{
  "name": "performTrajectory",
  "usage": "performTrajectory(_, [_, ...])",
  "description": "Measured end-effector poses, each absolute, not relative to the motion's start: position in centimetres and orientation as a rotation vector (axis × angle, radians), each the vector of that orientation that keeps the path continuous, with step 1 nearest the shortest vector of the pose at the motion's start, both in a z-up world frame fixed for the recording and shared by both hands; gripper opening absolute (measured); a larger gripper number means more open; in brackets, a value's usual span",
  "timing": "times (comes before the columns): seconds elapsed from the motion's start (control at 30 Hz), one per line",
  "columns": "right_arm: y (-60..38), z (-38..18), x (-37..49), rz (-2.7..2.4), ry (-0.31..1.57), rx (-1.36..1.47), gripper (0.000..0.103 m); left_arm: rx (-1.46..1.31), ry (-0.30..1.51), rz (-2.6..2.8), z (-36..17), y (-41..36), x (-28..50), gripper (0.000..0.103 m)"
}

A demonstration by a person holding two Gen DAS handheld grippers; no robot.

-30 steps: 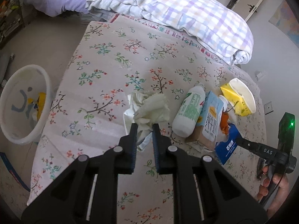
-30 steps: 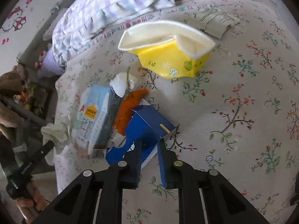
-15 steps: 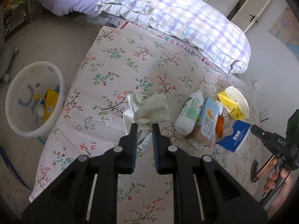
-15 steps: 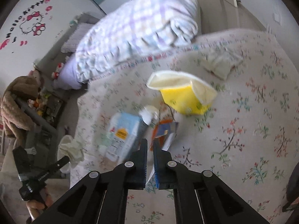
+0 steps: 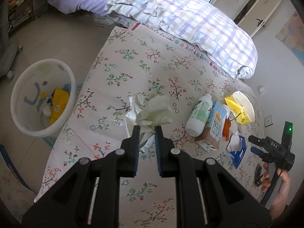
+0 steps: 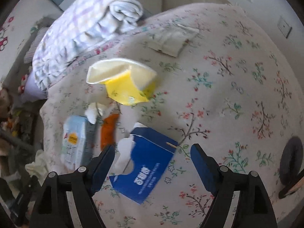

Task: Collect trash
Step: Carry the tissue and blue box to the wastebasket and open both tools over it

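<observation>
Right gripper [image 6: 152, 152] opening now, jaws gone from pinched together to wide, the blue tissue box [image 6: 144, 163] loose between them on the bed [image 6: 237, 95]. Left gripper [image 5: 146, 133] still clamped on crumpled tissue [image 5: 152, 112], white bin [image 5: 42, 96] nearby. Box probably needs regrasping.

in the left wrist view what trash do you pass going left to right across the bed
Crumpled tissue wad → white bottle → light blue carton → blue tissue box
</observation>
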State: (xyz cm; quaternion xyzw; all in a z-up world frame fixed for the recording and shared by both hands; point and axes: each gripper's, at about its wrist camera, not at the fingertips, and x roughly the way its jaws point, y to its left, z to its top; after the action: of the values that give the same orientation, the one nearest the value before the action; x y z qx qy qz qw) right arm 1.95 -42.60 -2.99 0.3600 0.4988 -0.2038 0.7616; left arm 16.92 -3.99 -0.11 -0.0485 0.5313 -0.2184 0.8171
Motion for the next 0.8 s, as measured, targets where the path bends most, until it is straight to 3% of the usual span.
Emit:
performTrajectory(0.27, [-39.5,-5.7,3.8,-0.430,1.172,0.682,0.081,-0.094,1.138,-0.467,-0.3,-4.1,16.8,0.017])
performTrajectory(0.33, [-39.3,-5.8,3.8,-0.456,1.157,0.657,0.072,-0.090,1.136,-0.466,-0.3,-4.1,16.7,0.017])
performTrajectory(0.37, [-39.3,-5.7,3.9,-0.448,1.150,0.642,0.049,-0.091,1.136,-0.466,-0.3,-4.1,16.7,0.017])
performTrajectory(0.8, [-36.6,1.5,3.2,-0.283,0.948,0.624,0.049,-0.170,1.068,-0.421,1.6,-0.3,17.9,0.017])
